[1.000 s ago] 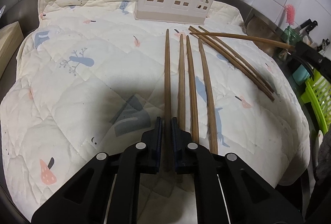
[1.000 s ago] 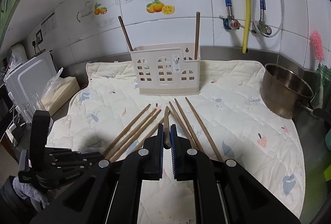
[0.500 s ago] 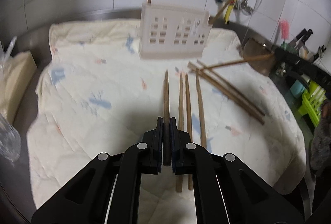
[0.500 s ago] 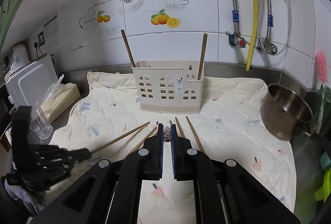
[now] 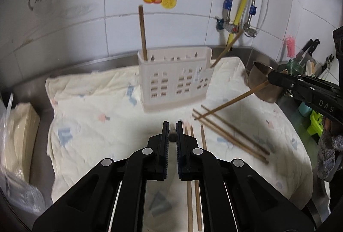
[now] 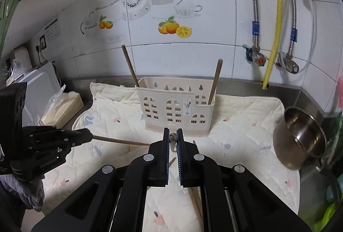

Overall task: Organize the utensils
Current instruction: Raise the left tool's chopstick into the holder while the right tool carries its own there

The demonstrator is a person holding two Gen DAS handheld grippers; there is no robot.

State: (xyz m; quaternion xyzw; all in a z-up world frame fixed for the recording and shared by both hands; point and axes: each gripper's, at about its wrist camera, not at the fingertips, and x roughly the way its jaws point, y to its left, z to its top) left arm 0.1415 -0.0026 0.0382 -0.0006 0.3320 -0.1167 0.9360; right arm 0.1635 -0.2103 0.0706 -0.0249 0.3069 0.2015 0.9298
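A cream plastic utensil holder [image 5: 173,84] [image 6: 174,112] stands at the back of the quilted cloth [image 5: 96,124]. One chopstick [image 6: 130,67] rises from its left end and another [image 6: 215,82] from its right. My left gripper [image 5: 172,124] [image 6: 89,134] is shut on a wooden chopstick [image 6: 120,141], held above the cloth and seen end-on in its own view. My right gripper [image 6: 173,132] [image 5: 271,77] is shut on another chopstick [image 5: 233,101], its far end slanting down. Several loose chopsticks [image 5: 231,131] [image 6: 195,195] lie on the cloth in front of the holder.
A steel pot [image 6: 300,137] sits off the cloth's right edge. A cream box and a plastic bag [image 6: 62,107] stand at the left. Pipes and taps [image 6: 257,56] hang on the tiled wall. A pink brush [image 5: 290,47], knives and a green rack [image 5: 315,124] crowd the far right.
Both grippers have risen, each lifting its chopstick off the cloth. The views have tipped up from the cloth toward the holder and the wall.
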